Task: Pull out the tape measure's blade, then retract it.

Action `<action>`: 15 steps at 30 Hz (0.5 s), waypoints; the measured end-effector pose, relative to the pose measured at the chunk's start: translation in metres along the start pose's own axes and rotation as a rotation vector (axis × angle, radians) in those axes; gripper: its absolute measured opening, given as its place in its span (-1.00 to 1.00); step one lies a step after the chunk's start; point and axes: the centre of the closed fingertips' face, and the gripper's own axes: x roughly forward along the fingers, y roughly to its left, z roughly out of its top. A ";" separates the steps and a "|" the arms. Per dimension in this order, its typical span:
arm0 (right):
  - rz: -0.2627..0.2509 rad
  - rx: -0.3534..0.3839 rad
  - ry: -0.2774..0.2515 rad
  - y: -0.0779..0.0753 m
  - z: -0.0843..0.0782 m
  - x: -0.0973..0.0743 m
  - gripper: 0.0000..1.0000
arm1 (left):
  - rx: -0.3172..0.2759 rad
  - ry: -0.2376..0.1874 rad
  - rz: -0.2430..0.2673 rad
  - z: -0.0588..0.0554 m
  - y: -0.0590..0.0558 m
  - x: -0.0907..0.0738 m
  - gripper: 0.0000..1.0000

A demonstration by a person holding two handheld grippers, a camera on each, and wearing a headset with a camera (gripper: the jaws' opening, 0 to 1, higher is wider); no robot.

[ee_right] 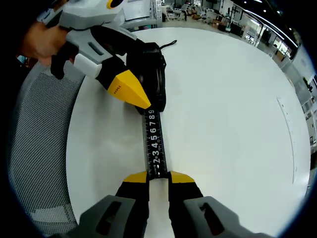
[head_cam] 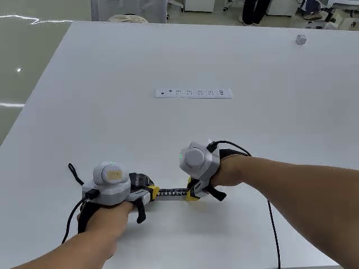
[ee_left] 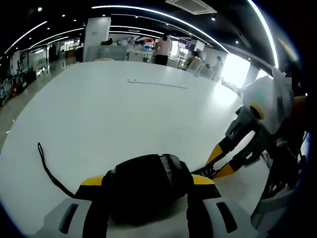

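The blade [ee_right: 153, 144] reads 2–9. The right fingers [ee_right: 135, 177] pinch its tip, and the left fingers [ee_left: 92, 180] clamp the case [ee_right: 151, 69]. A power strip [head_cam: 193, 93] lies far.

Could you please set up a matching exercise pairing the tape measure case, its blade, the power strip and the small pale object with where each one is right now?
Things:
1. tape measure case
2. blade
3. power strip
4. small pale object

Places:
A. lying flat in the middle of the table, beyond both grippers
B. end pinched by the right gripper
C. near the far right edge
D. clamped between the jaws of the left gripper

Pairs: 1-D, 2-B, 3-A, 4-C.
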 end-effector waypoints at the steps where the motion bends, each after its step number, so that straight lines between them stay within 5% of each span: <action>1: 0.000 0.001 0.000 0.000 0.000 0.000 -0.74 | 0.000 0.000 0.000 0.000 0.000 0.000 0.22; 15: 0.010 0.011 -0.008 -0.001 0.013 0.006 -0.75 | -0.011 -0.001 -0.001 0.001 0.000 0.000 0.22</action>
